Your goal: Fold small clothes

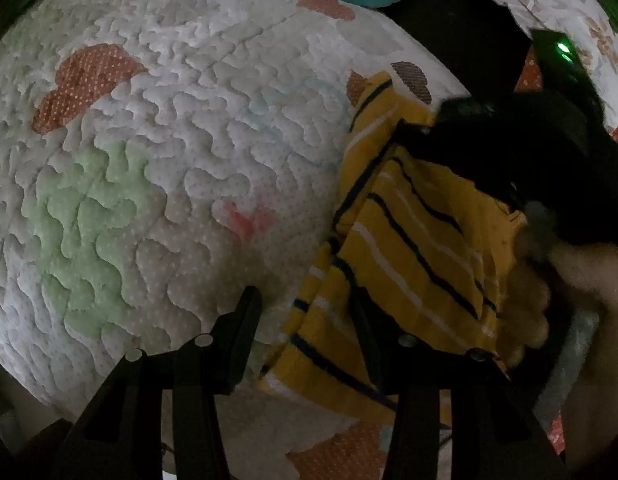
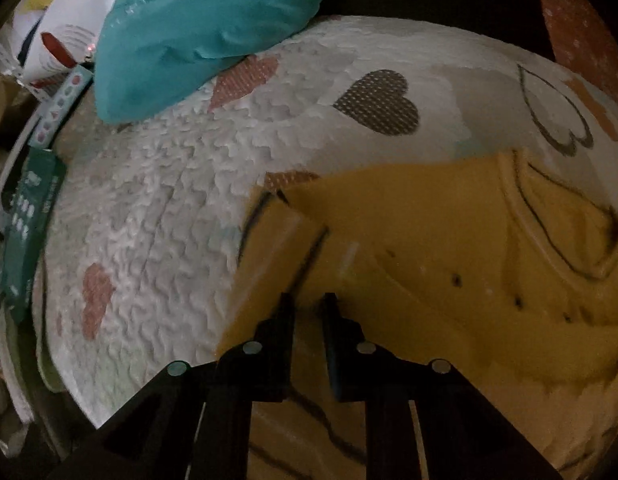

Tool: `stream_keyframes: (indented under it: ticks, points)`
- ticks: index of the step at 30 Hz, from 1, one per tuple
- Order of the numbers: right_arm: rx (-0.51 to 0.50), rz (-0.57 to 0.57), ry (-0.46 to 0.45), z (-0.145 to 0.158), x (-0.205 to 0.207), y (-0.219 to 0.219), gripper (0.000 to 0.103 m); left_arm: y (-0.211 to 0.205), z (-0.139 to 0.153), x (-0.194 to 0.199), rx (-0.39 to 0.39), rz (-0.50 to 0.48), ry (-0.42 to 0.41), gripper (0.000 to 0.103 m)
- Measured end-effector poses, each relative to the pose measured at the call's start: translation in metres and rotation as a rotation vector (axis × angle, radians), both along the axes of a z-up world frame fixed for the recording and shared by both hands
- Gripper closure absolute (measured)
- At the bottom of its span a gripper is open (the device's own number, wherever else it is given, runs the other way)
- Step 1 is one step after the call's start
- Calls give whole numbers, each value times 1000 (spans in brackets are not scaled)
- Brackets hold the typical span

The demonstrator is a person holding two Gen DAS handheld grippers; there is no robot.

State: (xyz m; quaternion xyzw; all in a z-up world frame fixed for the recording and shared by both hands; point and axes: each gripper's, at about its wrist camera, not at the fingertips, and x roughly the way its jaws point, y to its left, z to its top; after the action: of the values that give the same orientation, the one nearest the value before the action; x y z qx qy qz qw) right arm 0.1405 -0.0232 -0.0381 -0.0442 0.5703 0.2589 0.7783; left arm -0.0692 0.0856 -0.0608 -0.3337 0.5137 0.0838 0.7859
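The yellow striped shirt (image 1: 409, 240) lies on the quilted bedspread (image 1: 169, 140), partly doubled over, since a fold is under way. The right gripper (image 2: 307, 300) has its jaws nearly together, and a flap of yellow cloth seems pinched between them so it can be carried across (blur makes that grip a judgement). The left gripper (image 1: 305, 304) stands partly apart over the shirt's near edge, pressing on nothing, probably ready to pin it. A teal pillow (image 2: 197, 32) sits beyond.

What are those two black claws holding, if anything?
The right gripper pinches a fold of the yellow striped garment. Whether the left gripper holds its edge cannot be told.
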Motion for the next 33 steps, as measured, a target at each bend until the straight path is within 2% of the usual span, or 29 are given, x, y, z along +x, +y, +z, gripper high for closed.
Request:
stream_keyframes:
  ticks: [2, 4, 8, 9, 12, 14, 18, 21, 23, 26, 29, 30, 33]
  points:
    - [-18, 6, 48, -8, 8, 9, 87, 2, -1, 7, -12, -1, 1, 58]
    - [-30, 6, 42, -5, 11, 12, 87, 4, -1, 6, -33, 6, -2, 58]
    - [55, 2, -20, 37, 2, -6, 86, 13, -1, -2, -81, 28, -12, 58]
    - [59, 8, -36, 47, -2, -12, 82, 14, -1, -4, -93, 38, -15, 58]
    - [22, 21, -95, 71, -18, -37, 61, 20, 2, -13, -122, 75, -27, 58]
    - [10, 14, -81, 74, -23, -50, 55, 24, 4, -19, -129, 104, -36, 58]
    - [30, 1, 11, 63, -30, -58, 51, 24, 3, -28, -146, 116, -36, 58]
    - [44, 21, 87, 47, -35, -41, 43, 14, 2, -27, -148, 85, -38, 58]
    - [16, 53, 139, 31, -36, -21, 42, 8, 2, -26, -157, 61, -47, 58]
    - [-75, 76, 138, 12, -32, 8, 40, 5, -3, -20, -163, 54, -37, 55]
    - [-138, 90, 119, 4, -25, 29, 33, 7, -4, -24, -210, 64, -45, 48]
    - [-151, 97, 124, 1, -23, 34, 28, 6, -6, -20, -218, 68, -44, 47]
    - [-225, 132, 133, -8, -20, 51, 20, 4, -6, -19, -214, 68, -35, 45]
